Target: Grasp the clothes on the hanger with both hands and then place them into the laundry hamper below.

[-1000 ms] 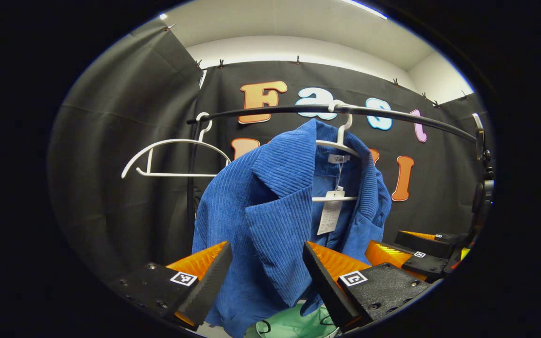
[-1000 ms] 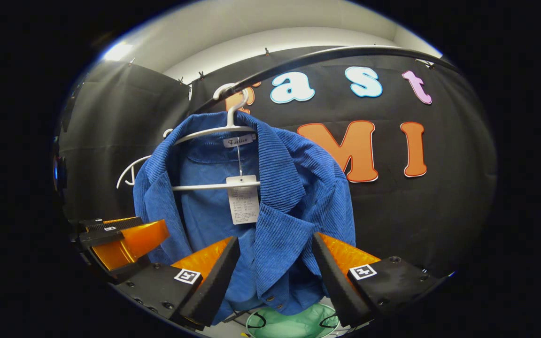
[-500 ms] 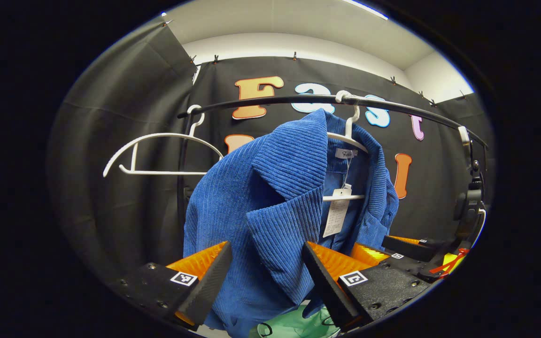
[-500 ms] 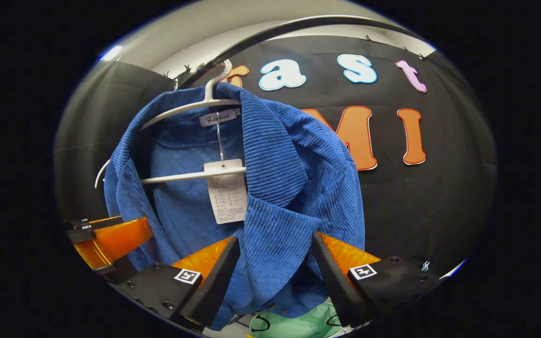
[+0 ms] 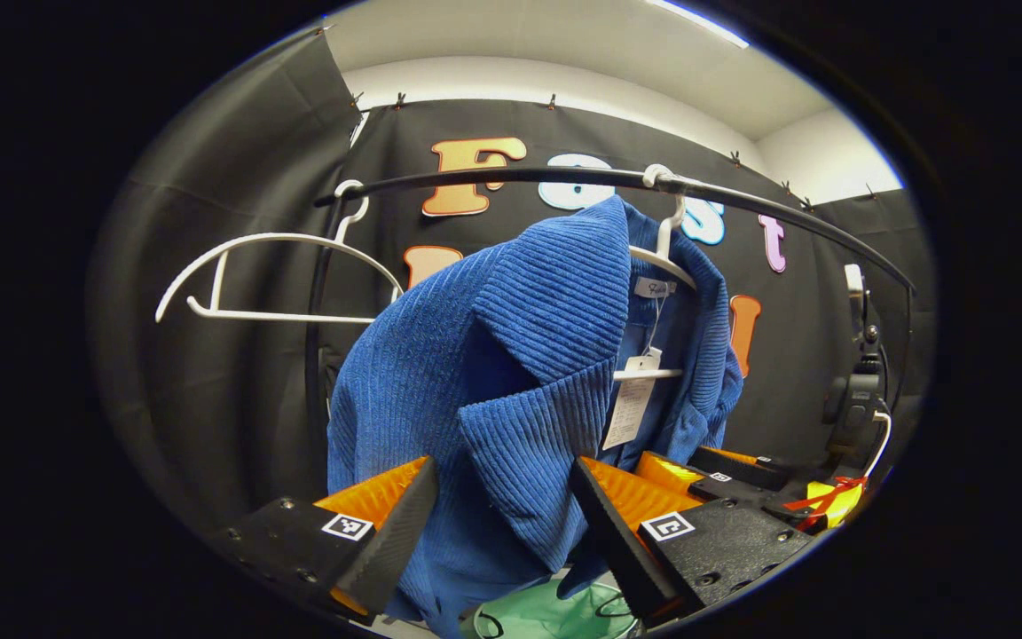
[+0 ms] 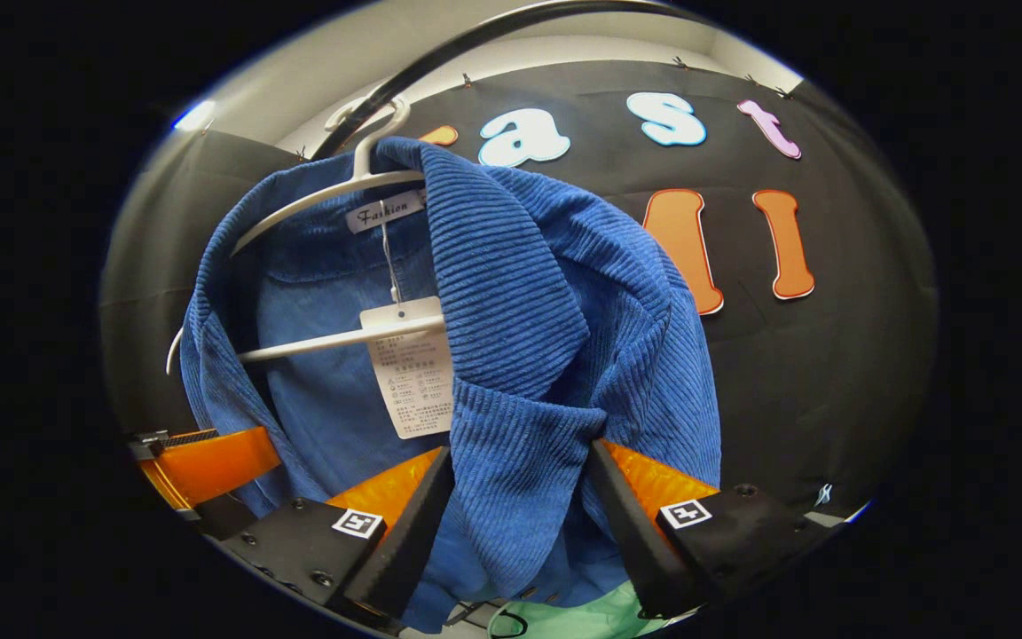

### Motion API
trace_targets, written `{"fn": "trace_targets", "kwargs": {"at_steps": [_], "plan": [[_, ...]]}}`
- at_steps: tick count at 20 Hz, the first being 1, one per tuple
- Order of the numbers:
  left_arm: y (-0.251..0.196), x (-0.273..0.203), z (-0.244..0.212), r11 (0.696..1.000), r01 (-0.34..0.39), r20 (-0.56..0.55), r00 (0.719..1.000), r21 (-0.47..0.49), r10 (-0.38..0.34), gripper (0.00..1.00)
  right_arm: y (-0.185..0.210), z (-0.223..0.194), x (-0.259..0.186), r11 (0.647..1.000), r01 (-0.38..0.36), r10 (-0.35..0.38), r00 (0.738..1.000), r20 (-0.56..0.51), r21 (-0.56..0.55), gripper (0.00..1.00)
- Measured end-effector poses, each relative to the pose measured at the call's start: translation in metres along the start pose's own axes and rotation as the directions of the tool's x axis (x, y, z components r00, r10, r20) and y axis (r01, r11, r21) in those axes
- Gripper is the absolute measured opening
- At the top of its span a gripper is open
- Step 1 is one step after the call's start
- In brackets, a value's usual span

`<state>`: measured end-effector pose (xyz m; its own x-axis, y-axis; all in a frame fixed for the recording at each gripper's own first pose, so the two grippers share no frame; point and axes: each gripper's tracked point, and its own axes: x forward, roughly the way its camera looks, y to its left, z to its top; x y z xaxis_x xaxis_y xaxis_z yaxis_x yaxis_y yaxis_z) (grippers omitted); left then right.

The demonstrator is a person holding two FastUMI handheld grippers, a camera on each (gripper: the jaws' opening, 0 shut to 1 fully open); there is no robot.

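one blue corduroy jacket (image 5: pixel 511 373) hangs on one white plastic hanger (image 6: pixel 334 191), whose hook sits over a curved black rail (image 5: pixel 511 177). a second white hanger (image 5: pixel 254 275) hangs bare on the same rail, to the left of the jacket in the left gripper view. the jacket's cloth is ribbed in fine cords, with broad notched lapels folded outward; its front is open, so the smoother blue lining, a sewn neck label and one white paper tag (image 6: pixel 409 377) on a string show inside. the hanger's straight lower bar crosses behind that tag.

two hand-held grippers are in play. the left hand-held gripper (image 5: pixel 502 524) has its jaws spread wide, and the jacket's left lapel hangs in the gap between the fingers without either visibly pressing on it. the right hand-held gripper (image 6: pixel 515 524) is likewise wide open, its two fingers standing to either side of the right lapel, very near the cloth; whether they touch it i cannot tell. in the left gripper view the right hand-held gripper also appears at the far right, low beside the jacket's hem; in the right gripper view the left one appears at the lower left.

below the jacket sits one laundry hamper (image 5: pixel 555 617), pale green with thin dark loop handles; only part of its top shows between the fingers, and what lies in it cannot be told.
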<state>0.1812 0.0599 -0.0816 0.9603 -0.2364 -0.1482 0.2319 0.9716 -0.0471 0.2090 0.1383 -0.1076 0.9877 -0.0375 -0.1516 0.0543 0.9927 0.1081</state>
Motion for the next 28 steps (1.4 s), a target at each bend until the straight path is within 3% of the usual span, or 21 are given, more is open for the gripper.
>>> {"fn": "trace_targets", "kwargs": {"at_steps": [3, 6, 8, 9, 10, 11, 13, 14, 15, 16, 17, 18, 21, 22, 23, 25, 28], "plan": [[0.001, 0.005, -0.001, 1.0, 0.02, -0.002, 1.0, -0.004, -0.02, 0.93, -0.002, -0.002, 0.008, 0.999, -0.014, 0.015, 1.0, -0.014, 0.029, 0.97], [0.003, 0.008, -0.001, 1.0, 0.025, -0.001, 1.0, -0.004, -0.025, 0.8, -0.01, 0.001, 0.007, 0.999, -0.007, 0.007, 1.0, -0.012, 0.032, 0.72], [0.004, 0.011, -0.002, 1.0, 0.029, 0.006, 1.0, -0.003, -0.029, 0.66, -0.013, 0.003, 0.005, 0.999, -0.012, 0.013, 1.0, -0.012, 0.042, 0.67], [0.005, 0.012, -0.002, 1.0, 0.026, 0.008, 1.0, -0.007, -0.026, 0.7, -0.015, 0.003, 0.005, 0.998, -0.022, 0.022, 1.0, -0.015, 0.051, 0.64], [0.005, 0.013, -0.003, 1.0, 0.024, 0.007, 1.0, -0.013, -0.024, 0.64, -0.017, 0.004, 0.005, 0.998, -0.028, 0.029, 0.999, -0.017, 0.063, 0.55], [0.006, 0.012, -0.002, 1.0, 0.022, 0.006, 1.0, -0.019, -0.021, 0.67, -0.019, 0.006, 0.005, 0.996, -0.041, 0.043, 0.999, -0.021, 0.078, 0.51], [0.006, 0.01, -0.001, 0.999, 0.018, 0.005, 1.0, -0.028, -0.018, 0.57, -0.021, 0.01, 0.002, 0.991, -0.082, 0.085, 0.996, -0.029, 0.107, 0.4], [0.004, 0.01, 0.0, 0.999, 0.025, 0.008, 1.0, -0.03, -0.025, 0.5, -0.024, 0.013, 0.002, 0.989, -0.09, 0.094, 0.995, -0.028, 0.121, 0.47], [0.003, 0.009, 0.0, 0.999, 0.026, 0.005, 1.0, -0.028, -0.026, 0.51, -0.024, 0.015, 0.0, 0.982, -0.117, 0.122, 0.992, -0.028, 0.147, 0.25], [0.002, 0.008, 0.0, 0.999, 0.026, 0.0, 1.0, -0.022, -0.026, 0.5, -0.022, 0.017, -0.004, 0.973, -0.15, 0.157, 0.987, -0.027, 0.175, 0.24], [0.002, 0.005, -0.001, 1.0, 0.022, -0.003, 1.0, -0.014, -0.022, 0.42, -0.023, 0.017, -0.005, 0.965, -0.174, 0.184, 0.982, -0.033, 0.198, 0.24], [0.003, -0.001, 0.002, 1.0, 0.012, -0.003, 1.0, -0.009, -0.012, 0.39, -0.024, 0.017, -0.008, 0.958, -0.188, 0.201, 0.979, -0.04, 0.214, 0.18], [0.002, -0.005, 0.003, 1.0, -0.027, 0.0, 1.0, -0.009, 0.027, 0.18, -0.027, 0.022, -0.016, 0.949, -0.231, 0.248, 0.967, -0.058, 0.215, 0.18], [0.002, -0.006, 0.004, 0.999, -0.044, 0.001, 0.999, -0.013, 0.044, 0.19, -0.028, 0.024, -0.019, 0.949, -0.241, 0.258, 0.964, -0.062, 0.205, 0.18], [0.003, -0.012, 0.004, 0.998, -0.062, 0.0, 0.998, -0.016, 0.062, 0.1, -0.03, 0.027, -0.022, 0.949, -0.25, 0.265, 0.963, -0.056, 0.194, 0.24], [-0.001, -0.02, 0.005, 0.997, -0.081, -0.015, 0.997, -0.021, 0.08, 0.03, -0.036, 0.032, -0.028, 0.944, -0.265, 0.281, 0.958, -0.061, 0.196, 0.08], [-0.012, -0.034, 0.01, 0.998, -0.052, -0.03, 0.998, -0.046, 0.05, 0.01, -0.042, 0.044, -0.037, 0.93, -0.303, 0.319, 0.946, -0.048, 0.206, 0.08]]}}
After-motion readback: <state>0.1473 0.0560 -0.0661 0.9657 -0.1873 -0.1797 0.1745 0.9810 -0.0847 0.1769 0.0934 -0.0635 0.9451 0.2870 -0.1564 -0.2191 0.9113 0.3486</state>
